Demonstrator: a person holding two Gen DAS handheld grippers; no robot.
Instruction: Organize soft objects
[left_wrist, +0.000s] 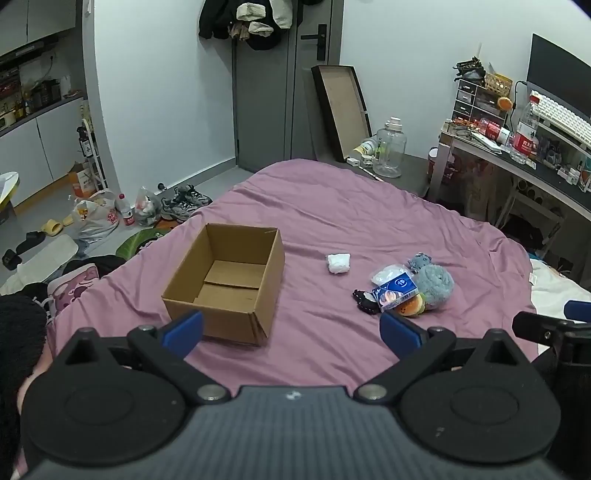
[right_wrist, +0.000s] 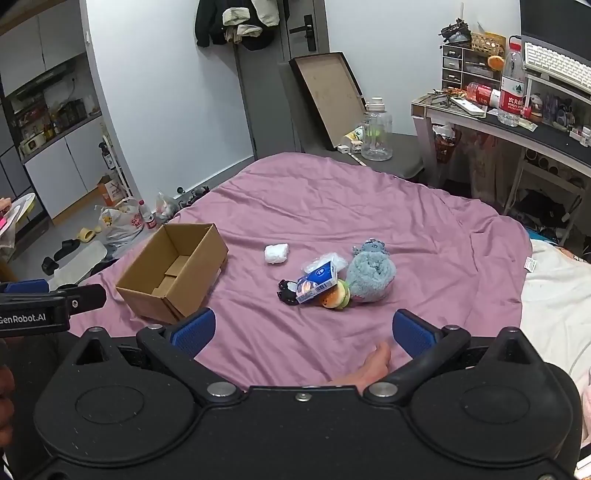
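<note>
both grippers' jaws gape above the bed; cardboard box (left_wrist: 225, 280) holds nothing.

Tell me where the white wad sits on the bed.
In both wrist views the white wad lies alone on the purple sheet, between the open cardboard box to its left and the toy pile to its right.

Wide bare stretches of the pink bedsheet (left_wrist: 332, 206) lay open in the centre of the frame. The cardboard box (left_wrist: 225, 284) stood at centre left with its top open and nothing inside. A white bundle (left_wrist: 338, 263) lay alone between the box and the toy pile (left_wrist: 410, 288) at centre right, with free sheet around it. In the right wrist view a bare foot (right_wrist: 373, 363) rested on the sheet near the bottom centre, below the pile.
</note>
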